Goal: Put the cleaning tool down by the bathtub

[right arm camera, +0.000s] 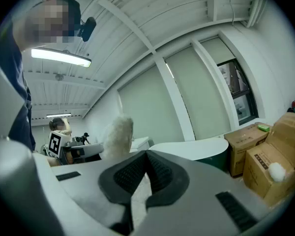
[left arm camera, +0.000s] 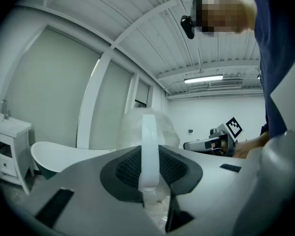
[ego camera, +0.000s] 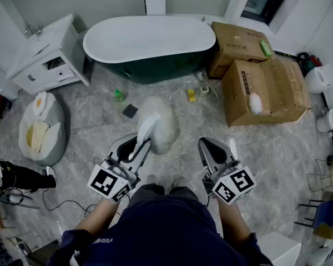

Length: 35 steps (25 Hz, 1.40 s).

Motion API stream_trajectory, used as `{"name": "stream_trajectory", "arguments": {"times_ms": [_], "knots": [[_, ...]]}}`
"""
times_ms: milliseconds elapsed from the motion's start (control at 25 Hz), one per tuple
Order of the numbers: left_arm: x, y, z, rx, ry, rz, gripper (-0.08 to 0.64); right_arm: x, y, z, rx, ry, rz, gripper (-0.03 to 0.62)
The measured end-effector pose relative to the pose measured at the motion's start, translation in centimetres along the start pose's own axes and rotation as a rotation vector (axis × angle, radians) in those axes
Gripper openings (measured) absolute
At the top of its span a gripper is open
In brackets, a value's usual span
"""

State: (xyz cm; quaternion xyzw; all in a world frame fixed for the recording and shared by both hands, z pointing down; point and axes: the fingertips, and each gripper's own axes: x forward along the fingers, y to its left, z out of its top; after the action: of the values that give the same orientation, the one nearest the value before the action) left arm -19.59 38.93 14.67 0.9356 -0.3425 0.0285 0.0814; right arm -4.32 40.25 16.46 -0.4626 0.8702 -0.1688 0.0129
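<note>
The cleaning tool is a white duster with a fluffy head [ego camera: 162,123] and a flat white handle [ego camera: 145,134]. My left gripper [ego camera: 134,144] is shut on that handle, and the head points forward above the grey tiled floor. In the left gripper view the handle [left arm camera: 149,146] stands upright between the dark pads, with the fluffy head [left arm camera: 163,125] behind it. My right gripper [ego camera: 208,146] hangs beside it with its pads together and nothing in them; in its own view the right gripper [right arm camera: 146,175] is shut. The white bathtub with a dark green outer wall [ego camera: 155,72] stands ahead.
Cardboard boxes [ego camera: 263,87] stand right of the tub. A white vanity cabinet [ego camera: 44,60] is at the left, with a grey basket of cloths [ego camera: 55,143] below it. A green bottle [ego camera: 119,95], a black sponge [ego camera: 130,111] and a yellow item [ego camera: 191,95] lie on the floor before the tub.
</note>
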Motion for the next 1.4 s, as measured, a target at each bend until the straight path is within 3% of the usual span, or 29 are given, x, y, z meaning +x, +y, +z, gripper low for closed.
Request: {"name": "stream_trajectory", "arguments": {"times_ms": [960,1400], "knots": [[-0.2,0.3,-0.1,0.006,-0.002,0.004,0.1,1.0,0.5,-0.1,-0.023,0.021,0.02,0.0],[0.4,-1.4,-1.1,-0.014,0.01,0.028,0.1,-0.7,-0.6,-0.9,-0.012,0.035,0.026,0.017]]}}
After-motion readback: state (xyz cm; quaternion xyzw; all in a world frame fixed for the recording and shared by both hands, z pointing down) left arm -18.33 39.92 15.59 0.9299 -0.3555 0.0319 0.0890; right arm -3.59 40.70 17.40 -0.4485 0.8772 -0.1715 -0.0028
